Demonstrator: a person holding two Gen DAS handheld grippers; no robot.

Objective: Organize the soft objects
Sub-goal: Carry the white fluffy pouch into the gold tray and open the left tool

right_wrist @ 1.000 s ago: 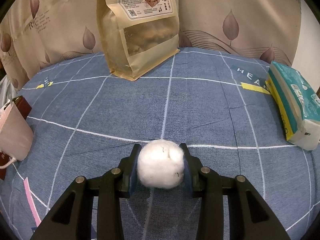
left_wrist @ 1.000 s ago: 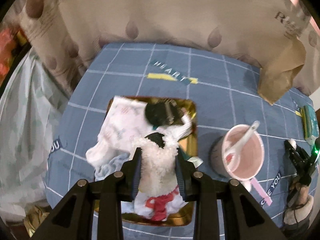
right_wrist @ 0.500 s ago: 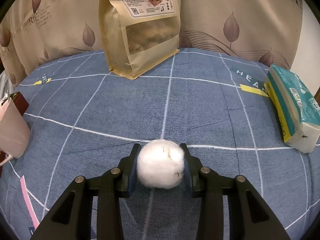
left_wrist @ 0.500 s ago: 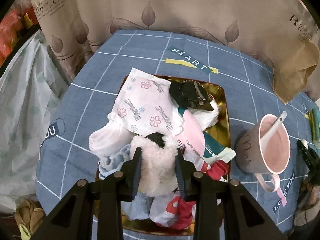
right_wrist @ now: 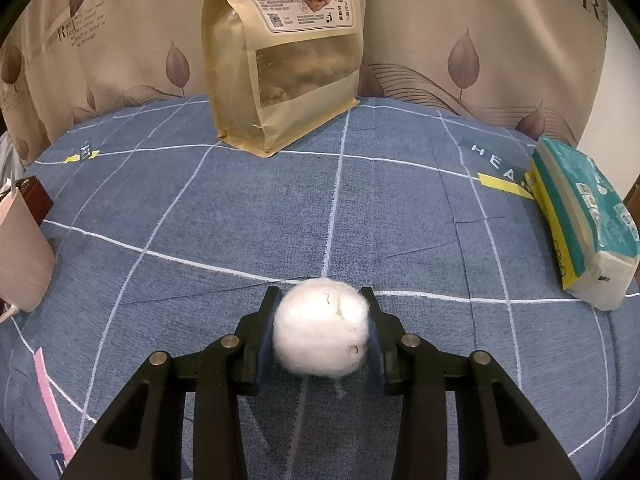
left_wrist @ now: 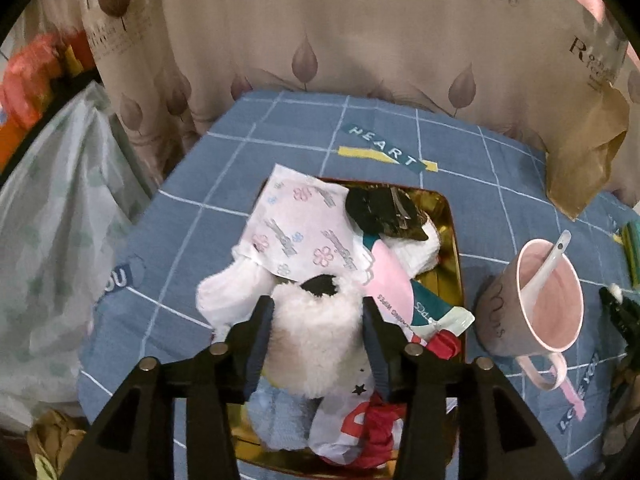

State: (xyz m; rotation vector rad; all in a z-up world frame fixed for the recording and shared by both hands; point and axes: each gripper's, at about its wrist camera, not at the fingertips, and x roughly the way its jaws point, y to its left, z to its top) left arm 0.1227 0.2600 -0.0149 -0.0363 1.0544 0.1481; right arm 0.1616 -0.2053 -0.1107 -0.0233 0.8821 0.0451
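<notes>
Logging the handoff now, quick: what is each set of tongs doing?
Left tongs: jaws opening, fluffy white plush between them, over the gold tray.
Right tongs: closed on the white ball.

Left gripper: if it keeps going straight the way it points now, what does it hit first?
Likely the pile in the gold tray. The left gripper, jaws opening, has a white plush toy between them, directly over a blue cloth and red-white fabric. Depth is unclear.

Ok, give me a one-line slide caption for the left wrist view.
Left gripper opening around a fluffy white plush toy above a gold tray heaped with soft items.
</notes>
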